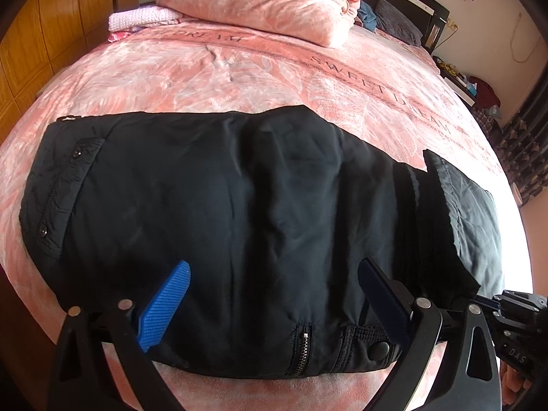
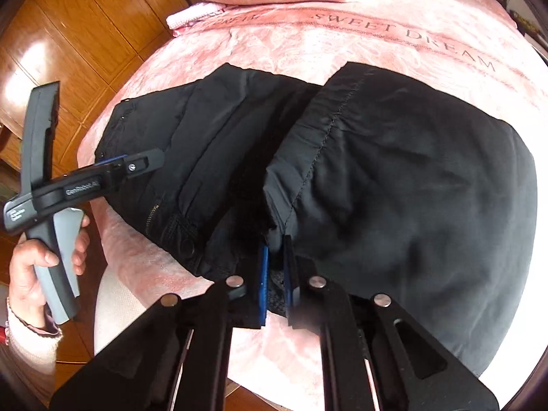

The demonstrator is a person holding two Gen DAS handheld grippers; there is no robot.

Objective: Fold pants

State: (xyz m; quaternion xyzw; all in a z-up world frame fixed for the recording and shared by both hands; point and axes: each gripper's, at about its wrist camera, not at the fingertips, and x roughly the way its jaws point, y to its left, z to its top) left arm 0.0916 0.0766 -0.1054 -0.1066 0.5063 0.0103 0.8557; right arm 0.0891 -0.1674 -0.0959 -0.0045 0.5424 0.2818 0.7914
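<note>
Black pants lie across the pink bed, the waist with zipper and snap near the front edge. My left gripper is open, its blue fingers spread above the waist area, holding nothing. It also shows in the right wrist view at the left, held by a hand. My right gripper is shut on the hem edge of the folded-over leg of the pants, near the bed's front edge. The leg part lies over the waist part.
A pink bedspread reading "SWEET DREAM" covers the bed. Folded pink quilts and a white cloth sit at the far end. A wooden wardrobe stands left. A nightstand with clutter and curtains are at right.
</note>
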